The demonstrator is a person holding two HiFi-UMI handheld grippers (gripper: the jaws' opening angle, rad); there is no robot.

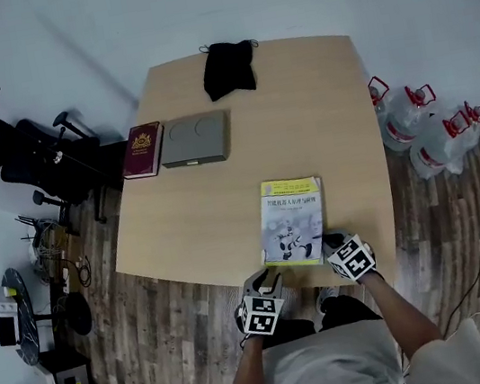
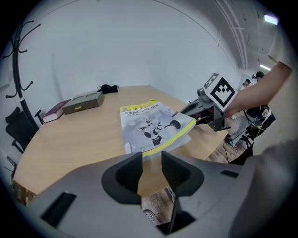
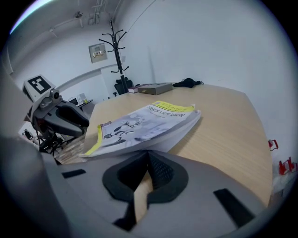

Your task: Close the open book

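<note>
Yellow-trimmed white paperback book (image 1: 292, 221) is seen lying cover-up and apparently closed near the front edge of the pale wooden table (image 1: 224, 207), so little is judged left, with the left gripper (image 2: 151, 163) held slightly parted on nothing and the right gripper (image 3: 148, 160) pressed together, empty

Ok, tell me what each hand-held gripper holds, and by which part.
Nothing held: left hand-held gripper open and empty, right hand-held gripper shut on nothing.
</note>
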